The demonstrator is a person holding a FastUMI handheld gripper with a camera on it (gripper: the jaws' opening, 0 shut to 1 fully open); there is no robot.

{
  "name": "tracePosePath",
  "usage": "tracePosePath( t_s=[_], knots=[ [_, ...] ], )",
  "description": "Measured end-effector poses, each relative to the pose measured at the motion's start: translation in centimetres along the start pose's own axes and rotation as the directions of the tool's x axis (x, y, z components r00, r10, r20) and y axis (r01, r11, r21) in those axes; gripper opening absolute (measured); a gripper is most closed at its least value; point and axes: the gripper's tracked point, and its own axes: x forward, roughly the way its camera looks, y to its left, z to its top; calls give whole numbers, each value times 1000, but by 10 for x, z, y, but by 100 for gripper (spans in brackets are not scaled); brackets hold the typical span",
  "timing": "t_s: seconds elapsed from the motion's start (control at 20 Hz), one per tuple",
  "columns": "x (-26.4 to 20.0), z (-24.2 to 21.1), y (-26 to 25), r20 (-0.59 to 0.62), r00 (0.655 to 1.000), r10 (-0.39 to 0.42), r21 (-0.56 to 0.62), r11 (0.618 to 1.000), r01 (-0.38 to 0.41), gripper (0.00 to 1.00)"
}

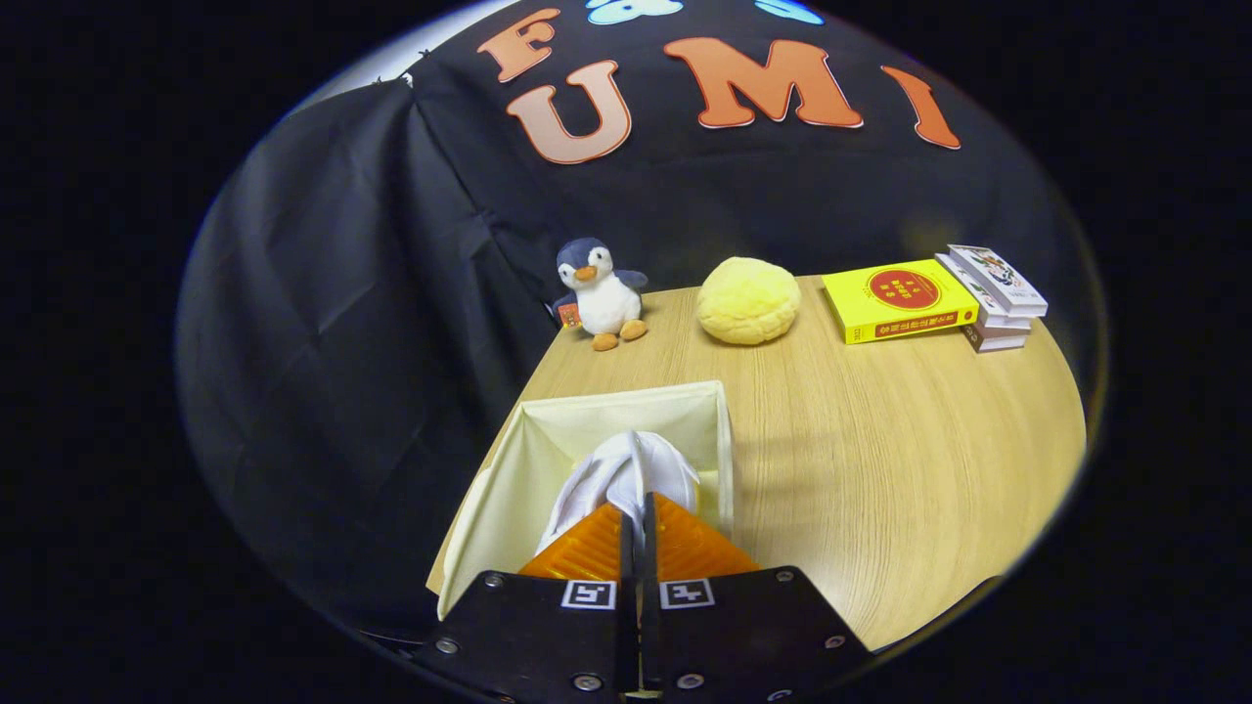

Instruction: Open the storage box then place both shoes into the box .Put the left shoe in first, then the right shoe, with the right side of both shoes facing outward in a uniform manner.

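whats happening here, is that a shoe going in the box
Yes. The hand-held gripper has its fingers closed on a thin edge of a white shoe, holding it over the open cream storage box at the near corner of the wooden table. Beyond the box sit a plush penguin, a yellow bun-shaped cushion and a stack of books.

Counted across the table: seven loose things of five kinds, plus one gripper.

One open storage box at the near left edge; one white shoe over its opening. One penguin toy at the far left corner; one round yellow plush along the far edge. Four books at the far right edge: one yellow book lying alone, and a stack of pale books, three as far as can be told. One gripper with two fingers, pressed almost together on a thin fold of the shoe.
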Motion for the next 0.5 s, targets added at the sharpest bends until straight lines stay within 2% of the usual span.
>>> tracePosePath(
  t_s=[0.1, 0.25, 0.4, 0.5],
  knots=[
    [3, -3, -5, -23, 999, -31, -1, 1000, 30, 2],
    [0, -13, 3, -82, 997, 9, -25, 1000, -11, 8],
    [-17, 2, 24, -75, 989, 125, -2, 992, -126, 28],
    [-31, 18, 21, -41, 989, 139, -34, 989, -141, 33]
  ],
)
